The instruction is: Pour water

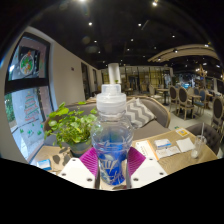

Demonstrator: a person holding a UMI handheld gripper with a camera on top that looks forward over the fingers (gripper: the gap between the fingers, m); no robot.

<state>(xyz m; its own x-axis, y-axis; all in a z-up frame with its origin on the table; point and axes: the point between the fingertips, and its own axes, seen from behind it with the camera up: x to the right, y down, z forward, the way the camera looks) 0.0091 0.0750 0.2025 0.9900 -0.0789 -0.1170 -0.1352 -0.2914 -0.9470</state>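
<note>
Tongs (112,165): clenched on the bottle, one pink pad (90,160) pressed to each side of it.
Bottle (111,130): clear plastic, upright, held between the fingers, close to the camera; blue label on the lower body, white cap on top.
Water: level inside the bottle cannot be told.
Surface (160,168): pale, spread below and beyond the bottle, reaching left and right.
Plant (70,125): green and leafy, in a pot, left of the bottle, a little farther off, standing on the surface.
Papers (167,148): flat on the surface, right of the bottle, near it but apart.
Cup (197,145): small, clear, far right on the surface, beyond the papers; contents unclear.
Small item (43,164): near left on the surface, in front of the plant; too small to identify.
Poster (27,62): on the left wall, above the plant, green picture in a dark frame.
Chairs (183,98): far right, in the room behind.
Ceiling: dark, dotted with small round lights.
</note>
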